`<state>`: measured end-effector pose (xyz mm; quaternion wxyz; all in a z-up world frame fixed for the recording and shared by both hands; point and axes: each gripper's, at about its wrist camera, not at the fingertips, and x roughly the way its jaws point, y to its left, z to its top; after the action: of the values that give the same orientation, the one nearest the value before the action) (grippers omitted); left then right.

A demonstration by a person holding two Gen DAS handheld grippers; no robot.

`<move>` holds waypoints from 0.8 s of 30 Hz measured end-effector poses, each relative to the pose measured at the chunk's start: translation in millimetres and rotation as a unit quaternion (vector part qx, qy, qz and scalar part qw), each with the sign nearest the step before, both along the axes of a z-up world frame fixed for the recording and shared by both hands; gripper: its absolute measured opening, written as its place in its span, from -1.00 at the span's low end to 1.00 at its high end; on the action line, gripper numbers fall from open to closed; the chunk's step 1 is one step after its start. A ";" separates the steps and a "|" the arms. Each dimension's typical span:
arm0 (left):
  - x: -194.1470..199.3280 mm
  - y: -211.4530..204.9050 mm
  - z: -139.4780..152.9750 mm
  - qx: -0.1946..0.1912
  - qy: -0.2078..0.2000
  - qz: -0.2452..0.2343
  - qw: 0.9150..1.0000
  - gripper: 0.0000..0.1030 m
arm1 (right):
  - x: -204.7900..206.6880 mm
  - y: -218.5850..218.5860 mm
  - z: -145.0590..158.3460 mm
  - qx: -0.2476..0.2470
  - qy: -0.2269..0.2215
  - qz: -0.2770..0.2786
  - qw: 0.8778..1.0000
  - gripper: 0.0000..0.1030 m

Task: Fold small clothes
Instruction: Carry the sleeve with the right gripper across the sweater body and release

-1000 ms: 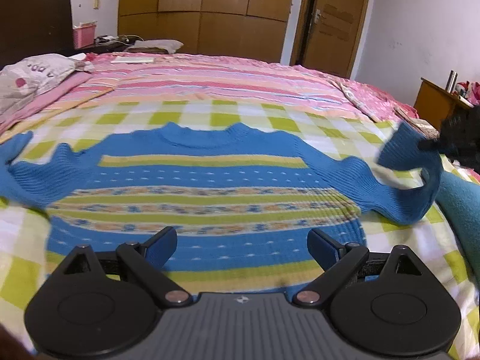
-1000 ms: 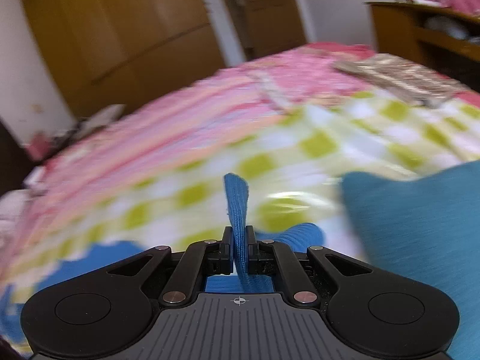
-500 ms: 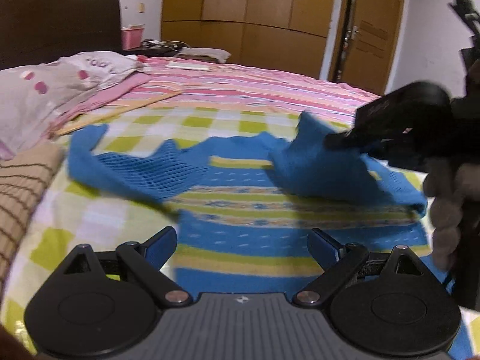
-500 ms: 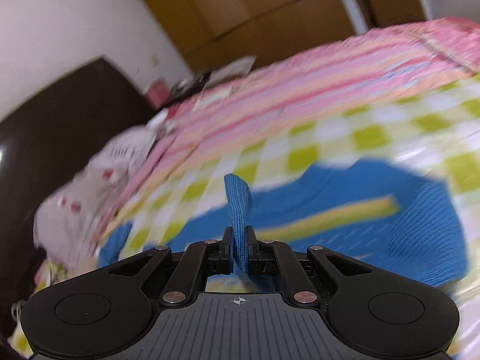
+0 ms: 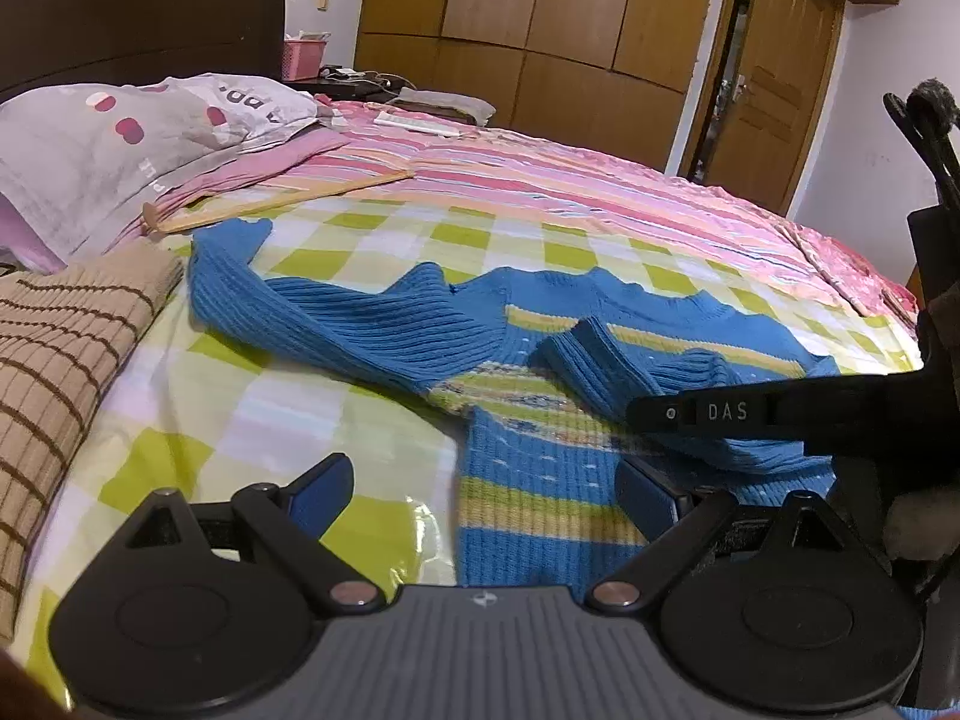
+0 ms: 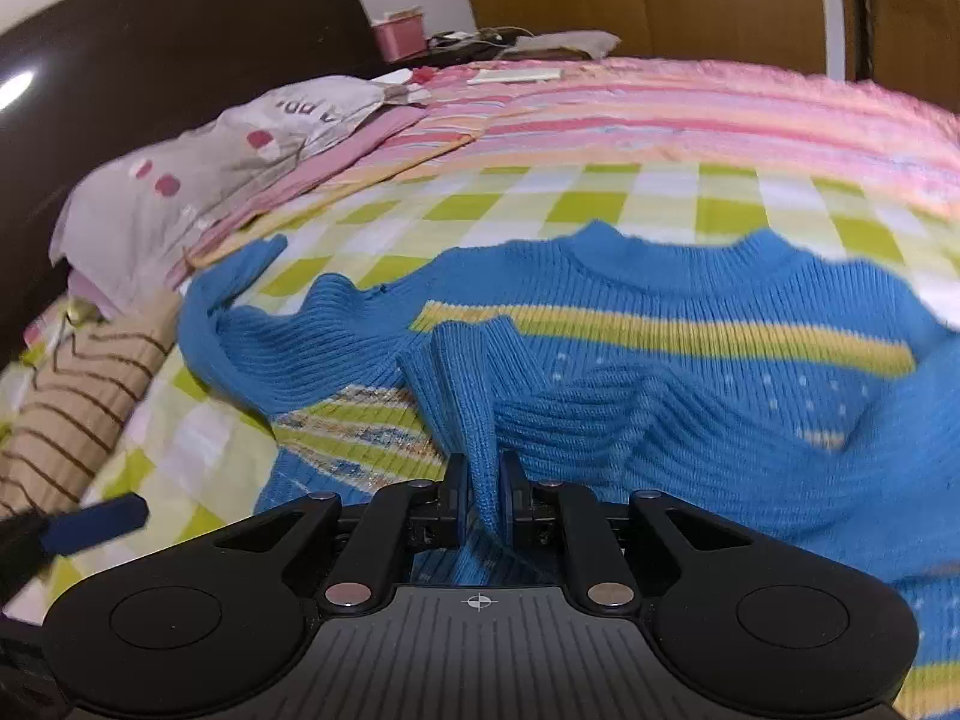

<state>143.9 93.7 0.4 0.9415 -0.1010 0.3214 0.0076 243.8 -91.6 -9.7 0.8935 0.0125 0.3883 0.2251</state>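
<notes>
Right sleeve of the blue striped knit sweater now carried across, lying over its chest. Right gripper jaws opening, cuff between them.

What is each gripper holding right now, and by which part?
The right gripper has the blue sweater's sleeve cuff between its jaws, which are opening. The left gripper is open and holds nothing.

Both wrist views look down, close, sharing the blue sweater.
</notes>
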 end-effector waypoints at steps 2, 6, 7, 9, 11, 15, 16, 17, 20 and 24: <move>1.7 4.0 -0.4 -0.002 -0.001 0.002 1.000 0.92 | 0.4 7.6 1.1 -0.021 -0.015 0.011 1.000 -0.63; 3.3 9.4 -2.4 -0.002 -0.001 0.007 1.000 0.92 | 6.5 25.2 -2.3 -0.051 -0.033 0.018 0.998 -0.54; 3.3 10.6 -2.7 -0.002 -0.001 0.008 1.000 0.92 | 9.6 27.7 -3.6 -0.053 -0.030 0.013 0.998 -0.58; 3.7 12.9 -2.8 -0.005 -0.001 0.009 1.000 0.92 | 15.5 26.7 -4.0 -0.044 -0.020 -0.002 0.999 -0.85; 4.2 16.1 -2.4 -0.011 -0.001 0.011 1.000 0.92 | 19.4 18.9 1.9 -0.025 -0.015 -0.021 0.999 -0.87; 3.1 22.2 0.6 -0.022 -0.011 0.016 1.000 0.92 | 25.8 -8.2 33.9 0.008 -0.052 -0.086 0.995 -0.87; 2.8 23.8 1.4 -0.025 -0.014 0.018 0.999 0.92 | 26.7 -16.1 44.8 0.020 -0.066 -0.103 0.992 -0.87; 2.4 25.3 2.1 -0.029 -0.017 0.019 0.999 0.92 | 26.8 -21.0 53.9 0.030 -0.079 -0.115 0.990 -0.87; 1.5 29.3 3.1 -0.037 -0.022 0.025 0.999 0.92 | 22.5 -20.9 73.8 0.050 -0.110 -0.104 0.987 -0.86; 2.3 32.8 2.0 -0.033 -0.021 0.034 0.999 0.92 | 17.2 12.9 48.4 0.011 -0.086 -0.029 0.996 -0.80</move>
<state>146.2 126.5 2.4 0.9435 -0.1430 0.2978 0.0267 261.0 -78.7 38.7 0.9295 0.0136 0.3070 0.2038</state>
